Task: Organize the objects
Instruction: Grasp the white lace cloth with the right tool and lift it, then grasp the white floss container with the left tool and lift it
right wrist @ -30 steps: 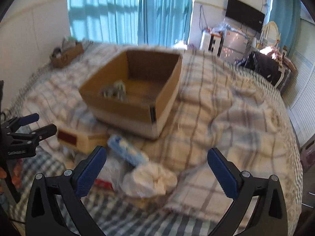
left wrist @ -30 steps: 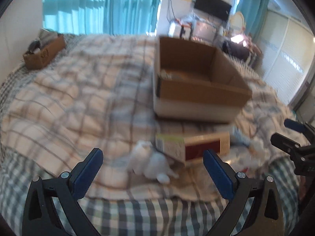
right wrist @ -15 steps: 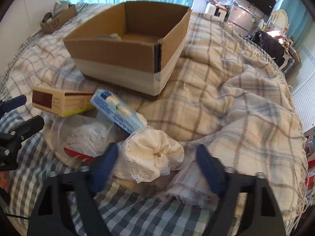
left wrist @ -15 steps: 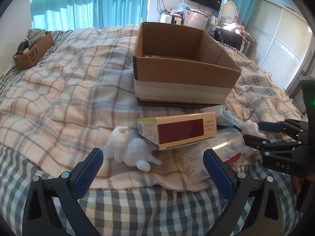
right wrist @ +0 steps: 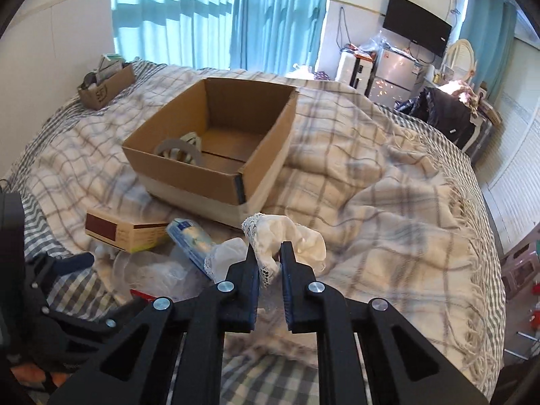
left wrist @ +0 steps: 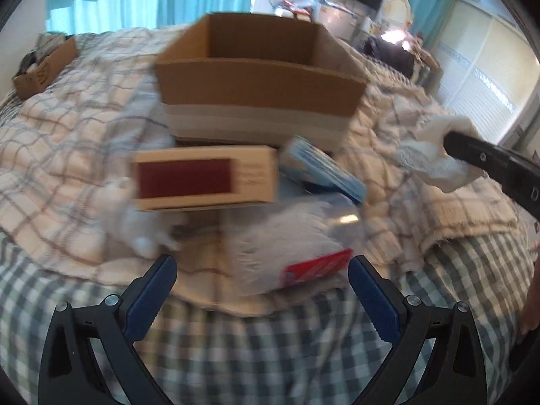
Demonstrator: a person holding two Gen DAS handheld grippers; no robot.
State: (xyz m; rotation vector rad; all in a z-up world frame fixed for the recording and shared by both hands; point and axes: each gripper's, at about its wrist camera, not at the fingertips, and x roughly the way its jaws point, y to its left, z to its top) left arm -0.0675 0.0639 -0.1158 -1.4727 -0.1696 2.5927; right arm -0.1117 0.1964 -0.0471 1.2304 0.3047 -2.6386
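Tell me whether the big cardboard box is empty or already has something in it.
Not empty. The right wrist view shows the big cardboard box open-topped, with a roll-like item against its near-left wall; the remaining floor looks bare.

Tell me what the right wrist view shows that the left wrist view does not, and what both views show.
Only the right wrist view looks down into the cardboard box, where a tape roll lies; it also shows the right gripper with its jaws shut on the white lace cloth. Only the left wrist view shows the left gripper with its jaws wide apart above the clear bag. Both show the box, the cloth, the red-labelled carton and the blue packet on the plaid blanket.
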